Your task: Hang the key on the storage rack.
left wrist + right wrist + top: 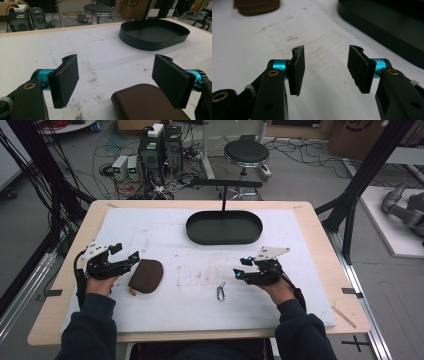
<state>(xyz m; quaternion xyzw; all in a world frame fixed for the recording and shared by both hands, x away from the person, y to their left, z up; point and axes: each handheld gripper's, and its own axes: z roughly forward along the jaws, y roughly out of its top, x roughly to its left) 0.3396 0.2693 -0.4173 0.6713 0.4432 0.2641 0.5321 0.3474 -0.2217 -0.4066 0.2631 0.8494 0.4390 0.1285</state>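
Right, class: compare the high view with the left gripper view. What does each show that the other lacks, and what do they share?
High view alone: a small metal clip on the white mat, the right hand-held gripper with open jaws, and both forearms.

Left gripper view alone: a close look between the left hand-held gripper pads, wide apart, one beside the pouch.

Shared: the brown pouch, the black oval tray, the stool.

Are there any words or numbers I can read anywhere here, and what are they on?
No text here can be read for sure.
Cardboard box behind the table: big dark printed marks, cut off by the picture's top edge, unreadable.
Brown pouch, black tray, metal clip: no writing visible.
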